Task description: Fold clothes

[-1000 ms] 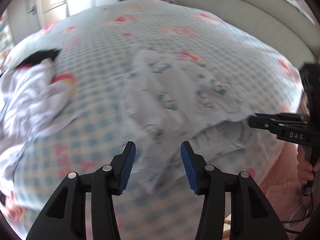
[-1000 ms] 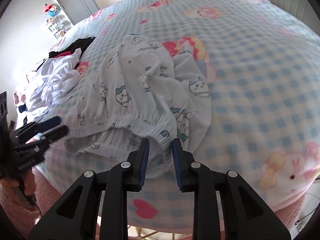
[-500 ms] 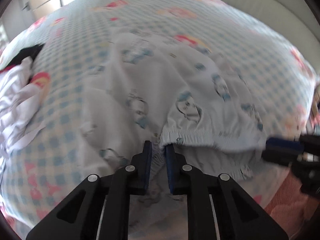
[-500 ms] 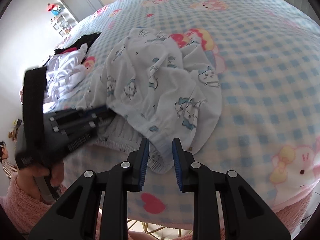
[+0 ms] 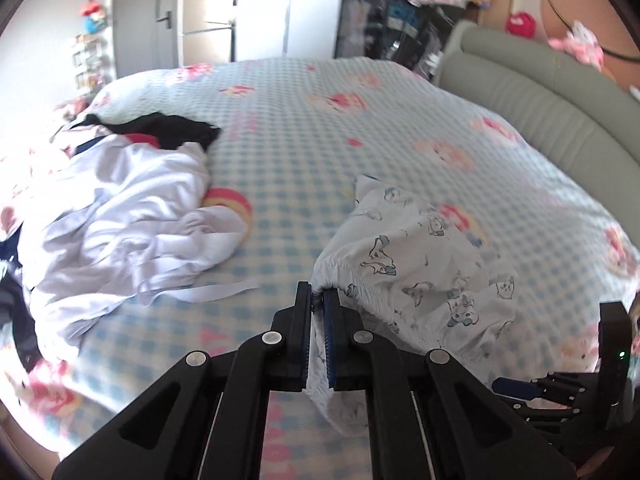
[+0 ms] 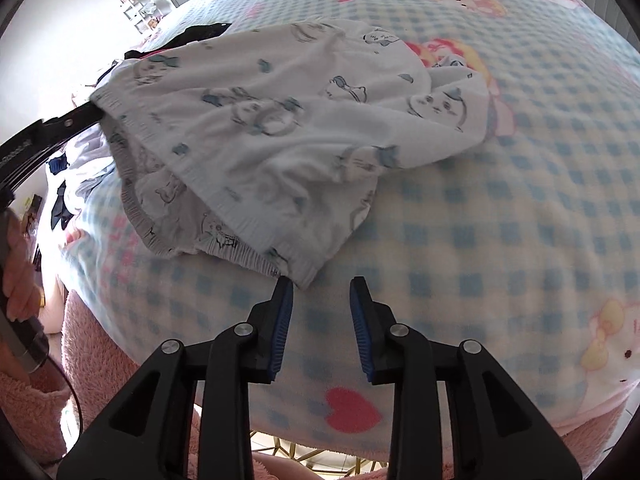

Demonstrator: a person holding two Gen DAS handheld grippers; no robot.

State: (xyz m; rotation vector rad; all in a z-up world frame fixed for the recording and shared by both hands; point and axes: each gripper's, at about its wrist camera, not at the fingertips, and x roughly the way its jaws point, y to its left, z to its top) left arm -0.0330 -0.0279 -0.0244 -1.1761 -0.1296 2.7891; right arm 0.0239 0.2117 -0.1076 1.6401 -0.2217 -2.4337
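The left gripper has its jaws clamped on the elastic waistband of the cartoon-print shorts, lifting that corner off the bed — the right gripper, jaws wide, sits just beside the waistband's other end, placed to seize it.

The right gripper sits at six o'clock, its blue-padded jaws apart with nothing between them; the left pad just touches the elastic waistband corner of the printed shorts. The shorts, white with blue cartoon animals, spread from the centre toward ten o'clock over the blue-checked bedspread. At nine o'clock the left gripper meets the far end of the waistband, its tips hidden under the cloth, and a hand at eight o'clock holds its handle. A red heart lies on the bedspread just below the right gripper's jaws.
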